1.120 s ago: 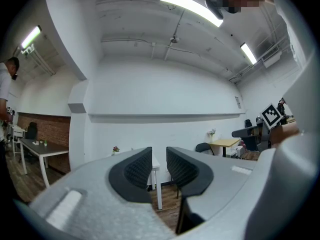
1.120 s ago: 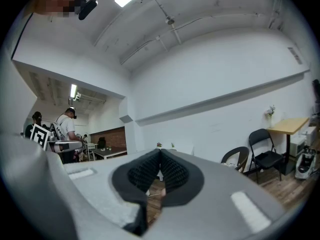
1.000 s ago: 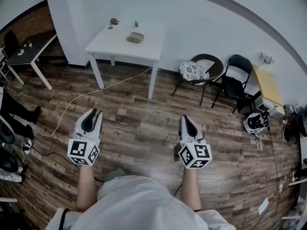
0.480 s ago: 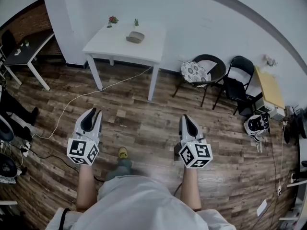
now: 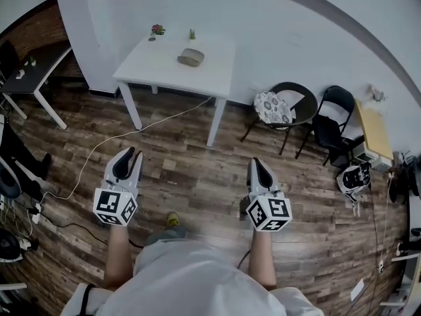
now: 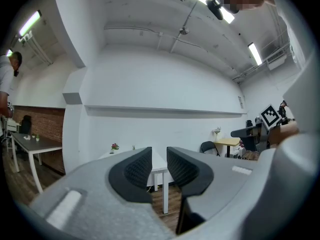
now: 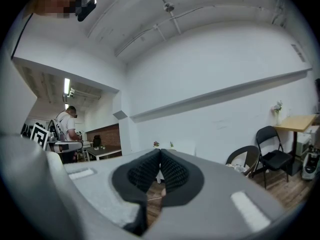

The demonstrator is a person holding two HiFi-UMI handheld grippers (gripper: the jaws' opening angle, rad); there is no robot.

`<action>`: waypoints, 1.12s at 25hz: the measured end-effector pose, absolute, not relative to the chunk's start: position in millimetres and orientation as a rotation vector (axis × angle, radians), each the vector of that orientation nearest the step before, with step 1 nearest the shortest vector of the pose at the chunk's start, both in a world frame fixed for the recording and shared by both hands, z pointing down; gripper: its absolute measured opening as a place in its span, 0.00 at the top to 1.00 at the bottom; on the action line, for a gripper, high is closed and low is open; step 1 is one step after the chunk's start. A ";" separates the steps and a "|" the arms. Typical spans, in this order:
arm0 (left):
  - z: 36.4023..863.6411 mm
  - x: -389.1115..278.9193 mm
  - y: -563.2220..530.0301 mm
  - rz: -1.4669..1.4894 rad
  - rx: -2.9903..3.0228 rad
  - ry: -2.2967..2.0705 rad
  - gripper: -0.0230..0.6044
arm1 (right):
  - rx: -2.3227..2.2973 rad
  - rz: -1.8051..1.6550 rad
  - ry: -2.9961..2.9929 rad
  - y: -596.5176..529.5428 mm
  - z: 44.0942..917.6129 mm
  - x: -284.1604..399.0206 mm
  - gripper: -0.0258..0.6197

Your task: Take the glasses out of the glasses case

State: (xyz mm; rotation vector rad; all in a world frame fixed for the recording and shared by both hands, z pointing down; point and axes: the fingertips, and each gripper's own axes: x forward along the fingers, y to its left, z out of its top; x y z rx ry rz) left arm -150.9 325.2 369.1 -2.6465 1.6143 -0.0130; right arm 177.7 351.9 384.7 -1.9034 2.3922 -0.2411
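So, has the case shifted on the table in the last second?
No. The case lies at the same spot on the table, just in front of the green plant; only the view has drifted.

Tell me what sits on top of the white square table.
A grey oval case, a small red-flowered plant and a small green plant. The case's inside is hidden.

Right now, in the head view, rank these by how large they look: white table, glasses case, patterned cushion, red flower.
1. white table
2. patterned cushion
3. glasses case
4. red flower
Nearness to the camera may skew the cushion against the case.
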 end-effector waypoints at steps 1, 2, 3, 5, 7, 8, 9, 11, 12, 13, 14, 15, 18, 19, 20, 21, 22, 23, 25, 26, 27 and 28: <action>368.0 -153.9 314.7 -0.018 -2.649 1.608 0.81 | -1.907 -0.240 2.386 341.7 382.9 174.9 0.96; 366.9 -157.7 303.8 -0.020 -2.651 1.604 0.81 | -1.909 -0.238 2.383 331.4 381.7 171.4 0.96; 365.9 -162.1 292.5 -0.019 -2.653 1.603 0.81 | -1.909 -0.237 2.382 321.1 380.9 167.2 0.96; 363.9 -171.2 270.3 -0.013 -2.656 1.599 0.81 | -1.907 -0.238 2.386 300.6 380.4 157.5 0.96; 362.2 -179.5 249.9 -0.011 -2.659 1.590 0.81 | -1.905 -0.243 2.389 281.3 379.7 147.5 0.96; 361.9 -183.4 240.8 -0.012 -2.663 1.585 0.81 | -1.907 -0.244 2.390 272.5 379.3 142.7 0.96; 362.2 -187.2 232.2 -0.013 -2.668 1.580 0.81 | -1.909 -0.244 2.392 264.2 378.9 138.1 0.96; 364.9 -195.6 216.3 -0.016 -2.680 1.569 0.81 | -1.916 -0.241 2.390 249.0 378.9 128.5 0.96; 367.2 -200.4 208.9 -0.018 -2.685 1.566 0.81 | -1.917 -0.240 2.388 242.0 379.5 123.4 0.96; 369.7 -205.2 201.6 -0.019 -2.689 1.564 0.81 | -1.918 -0.241 2.385 235.4 380.5 118.6 0.96; 371.9 -209.9 194.5 -0.017 -2.692 1.563 0.81 | -1.918 -0.243 2.382 229.1 381.9 114.3 0.96; 373.7 -214.1 187.9 -0.015 -2.694 1.564 0.81 | -1.920 -0.246 2.381 223.3 383.4 110.6 0.96; 377.4 -224.7 173.3 -0.010 -2.703 1.572 0.81 | -1.929 -0.260 2.385 211.6 386.9 102.5 0.96; 377.6 -227.2 169.4 -0.009 -2.706 1.571 0.81 | -1.934 -0.263 2.384 208.4 386.9 100.9 0.96; 377.2 -228.9 165.4 -0.007 -2.708 1.568 0.81 | -1.940 -0.264 2.382 204.8 386.4 99.9 0.96; 377.1 -229.9 161.1 -0.004 -2.710 1.563 0.81 | -1.946 -0.263 2.380 200.8 385.7 99.3 0.96; 377.7 -230.9 156.6 -0.001 -2.713 1.561 0.81 | -1.950 -0.262 2.377 196.7 385.2 98.4 0.96; 379.2 -231.9 152.0 0.003 -2.717 1.561 0.81 | -1.952 -0.259 2.376 192.8 384.9 97.1 0.96; 384.0 -233.3 144.3 0.014 -2.729 1.567 0.81 | -1.950 -0.256 2.379 187.0 385.6 93.7 0.96; 386.6 -233.0 141.0 0.015 -2.735 1.569 0.81 | -1.948 -0.258 2.381 184.7 386.5 92.7 0.96; 388.2 -231.4 137.2 0.014 -2.738 1.569 0.81 | -1.945 -0.259 2.382 181.8 387.4 92.8 0.96; 388.7 -228.5 133.1 0.012 -2.740 1.565 0.81 | -1.943 -0.261 2.382 178.3 388.1 94.1 0.96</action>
